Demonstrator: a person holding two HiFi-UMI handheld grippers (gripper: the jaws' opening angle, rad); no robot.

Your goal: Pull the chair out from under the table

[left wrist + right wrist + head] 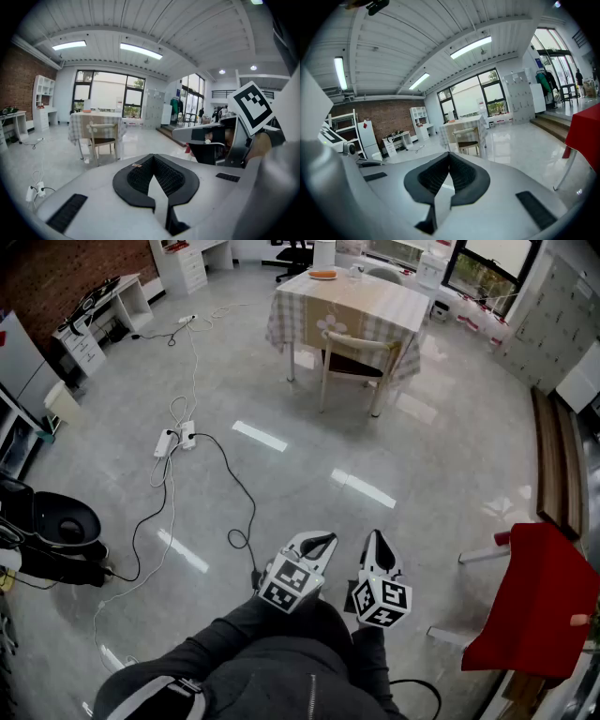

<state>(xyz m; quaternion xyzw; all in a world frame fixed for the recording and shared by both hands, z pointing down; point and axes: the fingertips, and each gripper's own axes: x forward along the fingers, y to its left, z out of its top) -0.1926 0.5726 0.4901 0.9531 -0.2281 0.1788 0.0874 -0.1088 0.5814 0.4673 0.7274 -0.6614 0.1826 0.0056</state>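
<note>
A pale wooden chair with a dark seat stands tucked under the table, which wears a checked cloth, far across the room. The chair also shows in the left gripper view and, small, the chair in the right gripper view. Both grippers hang close to my body, several steps short of the chair. My left gripper is shut with nothing in it. Beside it my right gripper is shut and empty too.
Cables and a power strip trail over the grey floor at the left. A red chair stands at the right, near a long bench. White desks line the brick wall. A dark stool sits at the far left.
</note>
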